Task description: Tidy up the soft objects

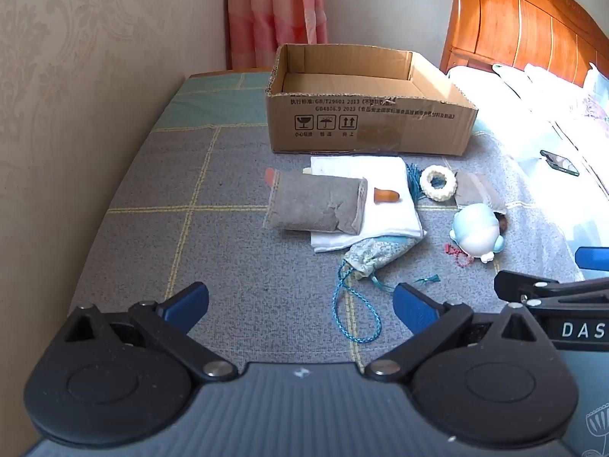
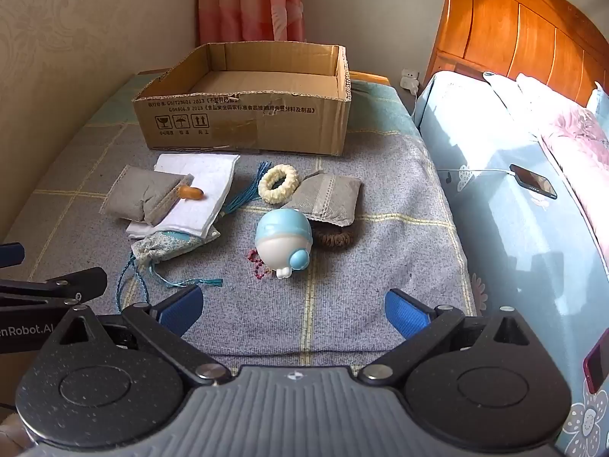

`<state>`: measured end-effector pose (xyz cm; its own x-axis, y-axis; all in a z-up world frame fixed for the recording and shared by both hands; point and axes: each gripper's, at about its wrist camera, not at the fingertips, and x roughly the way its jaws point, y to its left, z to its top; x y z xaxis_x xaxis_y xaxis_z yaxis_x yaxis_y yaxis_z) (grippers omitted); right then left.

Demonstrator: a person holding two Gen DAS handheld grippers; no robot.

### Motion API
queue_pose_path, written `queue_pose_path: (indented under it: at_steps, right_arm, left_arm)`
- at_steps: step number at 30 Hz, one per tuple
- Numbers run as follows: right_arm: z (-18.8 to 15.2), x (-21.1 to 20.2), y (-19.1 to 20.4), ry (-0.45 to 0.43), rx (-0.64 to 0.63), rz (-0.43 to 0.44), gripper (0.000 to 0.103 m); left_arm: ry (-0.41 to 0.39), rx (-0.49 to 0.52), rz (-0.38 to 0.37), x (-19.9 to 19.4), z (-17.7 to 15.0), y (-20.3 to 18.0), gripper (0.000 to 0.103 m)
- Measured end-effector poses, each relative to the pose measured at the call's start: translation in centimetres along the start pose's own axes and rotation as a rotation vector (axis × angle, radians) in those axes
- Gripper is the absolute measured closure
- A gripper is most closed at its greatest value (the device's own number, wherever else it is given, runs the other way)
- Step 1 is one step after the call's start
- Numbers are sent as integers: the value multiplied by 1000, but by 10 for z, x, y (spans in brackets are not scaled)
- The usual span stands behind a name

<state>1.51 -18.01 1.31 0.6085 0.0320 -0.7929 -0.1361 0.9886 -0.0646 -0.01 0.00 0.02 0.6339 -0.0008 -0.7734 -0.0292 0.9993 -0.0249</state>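
Note:
An open cardboard box stands at the far side of a grey checked cover. In front of it lie a grey cushion on a folded white cloth, a small orange piece, a cream scrunchie, a second grey cushion, a patterned drawstring pouch and a blue-and-white round toy. My left gripper and right gripper are open, empty, near side of the items.
A wall runs along the left. A bed with floral bedding and a wooden headboard lies to the right, with a phone on it. Red beads and a dark scrunchie lie by the toy. Pink curtains hang behind the box.

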Motion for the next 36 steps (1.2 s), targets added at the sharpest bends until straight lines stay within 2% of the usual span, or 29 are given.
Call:
queue_pose_path:
  at_steps: [36]
  right_arm:
    - [1,-2,0,-3,0,0,0]
  left_arm:
    - [-19,16,17,-7,4,0,1]
